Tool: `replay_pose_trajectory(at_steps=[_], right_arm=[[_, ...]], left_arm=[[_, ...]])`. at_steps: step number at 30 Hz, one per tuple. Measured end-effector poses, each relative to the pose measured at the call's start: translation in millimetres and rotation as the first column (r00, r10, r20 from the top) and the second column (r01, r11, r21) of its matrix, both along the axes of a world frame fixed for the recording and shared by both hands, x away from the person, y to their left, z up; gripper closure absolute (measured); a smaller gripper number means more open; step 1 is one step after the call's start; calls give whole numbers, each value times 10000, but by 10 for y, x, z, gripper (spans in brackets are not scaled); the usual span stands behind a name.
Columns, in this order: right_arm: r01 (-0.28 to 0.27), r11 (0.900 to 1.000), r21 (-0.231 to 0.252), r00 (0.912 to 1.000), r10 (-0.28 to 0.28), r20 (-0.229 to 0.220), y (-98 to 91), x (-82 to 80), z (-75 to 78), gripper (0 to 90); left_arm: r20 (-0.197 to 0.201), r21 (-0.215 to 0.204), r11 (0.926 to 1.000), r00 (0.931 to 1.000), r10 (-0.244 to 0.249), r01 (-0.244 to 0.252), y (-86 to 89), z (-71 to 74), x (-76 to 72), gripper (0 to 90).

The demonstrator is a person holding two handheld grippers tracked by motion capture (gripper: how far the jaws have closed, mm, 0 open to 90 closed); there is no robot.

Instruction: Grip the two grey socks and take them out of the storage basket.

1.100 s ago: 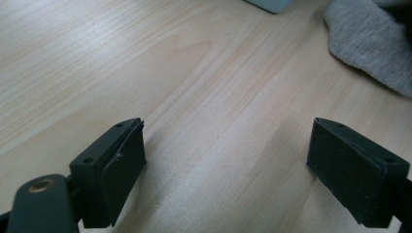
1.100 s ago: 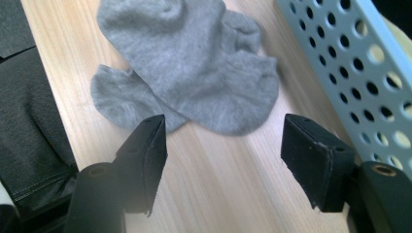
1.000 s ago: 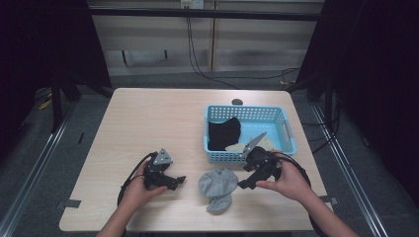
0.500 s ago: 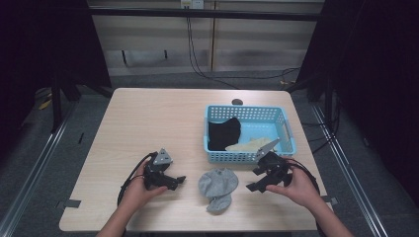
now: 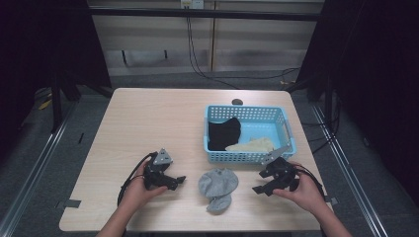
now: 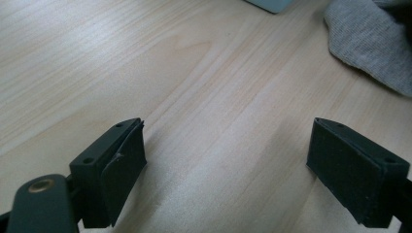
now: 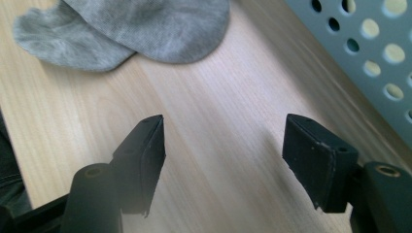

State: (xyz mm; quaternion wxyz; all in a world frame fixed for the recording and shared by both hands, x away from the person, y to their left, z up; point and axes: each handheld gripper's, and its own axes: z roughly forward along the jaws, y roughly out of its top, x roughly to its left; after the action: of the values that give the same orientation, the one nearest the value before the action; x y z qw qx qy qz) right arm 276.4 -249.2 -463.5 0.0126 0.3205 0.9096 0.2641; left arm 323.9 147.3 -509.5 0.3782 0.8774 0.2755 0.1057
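Sock (image 5: 217, 186) on table (image 5: 148, 123) between left gripper (image 5: 179, 180) and right gripper (image 5: 259, 190); basket (image 5: 289, 129) behind

We see a heathered grey sock (image 5: 218, 185) lying on a pale wooden table (image 5: 148, 123) with fine lengthwise grain. Our left gripper (image 5: 174, 182) and right gripper (image 5: 260, 189) are both black, each topped by a grey plate. The basket (image 5: 284, 126) is light blue, its walls patterned with rows of round holes. Inside it lie a black cloth (image 5: 223, 133) and a cream one (image 5: 249, 145), perhaps socks too. A small dark round thing (image 5: 237, 101) sits behind the basket.
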Motion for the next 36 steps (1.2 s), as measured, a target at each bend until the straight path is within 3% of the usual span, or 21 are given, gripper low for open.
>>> replay_pose_trajectory(at_steps=[5, 11, 12, 19, 26, 36], right_arm=[[20, 10000, -33, 9993, -19, 368, -80, -17, -111, 299], [102, 9999, 73, 9991, -104, 407, -133, -20, -219, 292], [50, 9999, 115, 9978, -57, 653, -137, -16, -231, 291], [-20, 9989, 465, 9935, -33, 1139, -145, -47, -283, 250], [-98, 9984, 560, 9833, -6, 1819, -142, -114, -338, 210], [101, 9850, 1723, 9631, -560, 2632, -219, -182, -467, 180]], left_arm=[[-2, 32, 10000, 10000, 6, -6, 0, 2, -1, 132], [-10, 9, 10000, 10000, -9, 9, 1, 1, 0, 131], [-10, 9, 10000, 10000, -7, 7, 1, 1, 0, 132], [-10, -10, 10000, 10000, -14, 14, 0, 0, 0, 132], [-12, -7, 10000, 10000, -16, 16, 1, 0, 0, 132], [-13, 3, 10000, 10000, -18, 18, 1, 1, -1, 132]])
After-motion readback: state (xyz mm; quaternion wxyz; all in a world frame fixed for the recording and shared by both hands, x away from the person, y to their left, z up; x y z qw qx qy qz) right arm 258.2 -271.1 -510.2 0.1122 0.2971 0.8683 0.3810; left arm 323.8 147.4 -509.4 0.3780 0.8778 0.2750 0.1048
